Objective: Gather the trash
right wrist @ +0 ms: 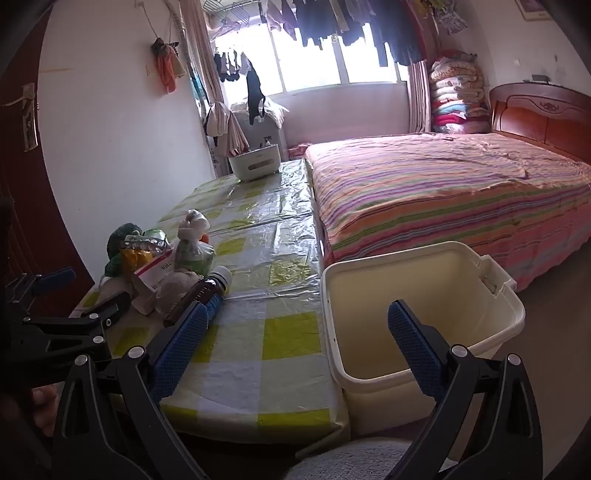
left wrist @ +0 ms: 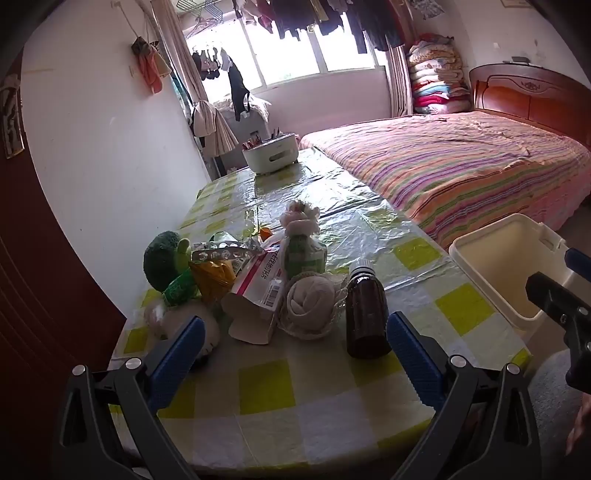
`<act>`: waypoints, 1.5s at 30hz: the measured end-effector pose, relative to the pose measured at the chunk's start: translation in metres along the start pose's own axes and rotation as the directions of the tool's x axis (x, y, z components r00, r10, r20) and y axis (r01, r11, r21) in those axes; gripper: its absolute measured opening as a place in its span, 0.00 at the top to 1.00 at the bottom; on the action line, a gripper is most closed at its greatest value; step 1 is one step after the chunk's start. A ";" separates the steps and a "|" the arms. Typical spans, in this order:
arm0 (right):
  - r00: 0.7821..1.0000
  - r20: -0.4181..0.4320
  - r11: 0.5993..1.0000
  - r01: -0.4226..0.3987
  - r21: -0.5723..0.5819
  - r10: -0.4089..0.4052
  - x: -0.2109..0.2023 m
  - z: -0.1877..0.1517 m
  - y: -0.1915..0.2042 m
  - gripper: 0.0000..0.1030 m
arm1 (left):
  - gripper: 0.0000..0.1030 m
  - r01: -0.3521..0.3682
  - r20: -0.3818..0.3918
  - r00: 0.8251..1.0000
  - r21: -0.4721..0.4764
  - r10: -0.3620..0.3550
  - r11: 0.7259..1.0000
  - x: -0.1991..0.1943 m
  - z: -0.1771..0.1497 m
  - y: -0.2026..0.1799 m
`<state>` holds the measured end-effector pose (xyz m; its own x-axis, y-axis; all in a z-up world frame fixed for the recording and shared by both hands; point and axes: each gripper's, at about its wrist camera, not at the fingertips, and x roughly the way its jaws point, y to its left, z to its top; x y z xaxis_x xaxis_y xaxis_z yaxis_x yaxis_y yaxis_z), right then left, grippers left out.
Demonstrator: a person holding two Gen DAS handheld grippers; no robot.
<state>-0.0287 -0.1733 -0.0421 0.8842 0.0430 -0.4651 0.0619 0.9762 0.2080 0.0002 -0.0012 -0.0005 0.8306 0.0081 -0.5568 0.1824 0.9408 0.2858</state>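
Both wrist views look down along the surface [left wrist: 303, 387] from its near edge; left nearer the clutter, both showing the bin [right wrist: 424, 295].

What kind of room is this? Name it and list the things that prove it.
Most likely a lived-in bedroom at home: a bed with a striped cover, folded quilts stacked in the corner, and laundry drying at the window.

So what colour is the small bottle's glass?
Dark brown bottle, clearest in the left wrist view.

A brown bottle [left wrist: 365, 314] stands upright beside a torn carton [left wrist: 258, 291], near the cream bin [left wrist: 495, 280].
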 end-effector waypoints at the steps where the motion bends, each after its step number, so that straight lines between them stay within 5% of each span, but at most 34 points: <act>1: 1.000 0.002 1.000 -0.002 0.000 0.002 0.000 0.000 0.000 0.06 | 0.07 -0.001 0.003 1.000 0.000 0.001 1.000 0.000 0.000 0.000; 45: 0.999 -0.031 1.000 -0.011 0.021 0.012 0.004 -0.007 0.001 0.06 | 0.07 0.000 -0.025 1.000 -0.040 -0.001 0.999 0.002 -0.013 0.012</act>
<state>-0.0284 -0.1711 -0.0495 0.8702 0.0612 -0.4888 0.0614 0.9710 0.2310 -0.0029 0.0148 -0.0077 0.8172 0.0152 -0.5761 0.1616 0.9535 0.2544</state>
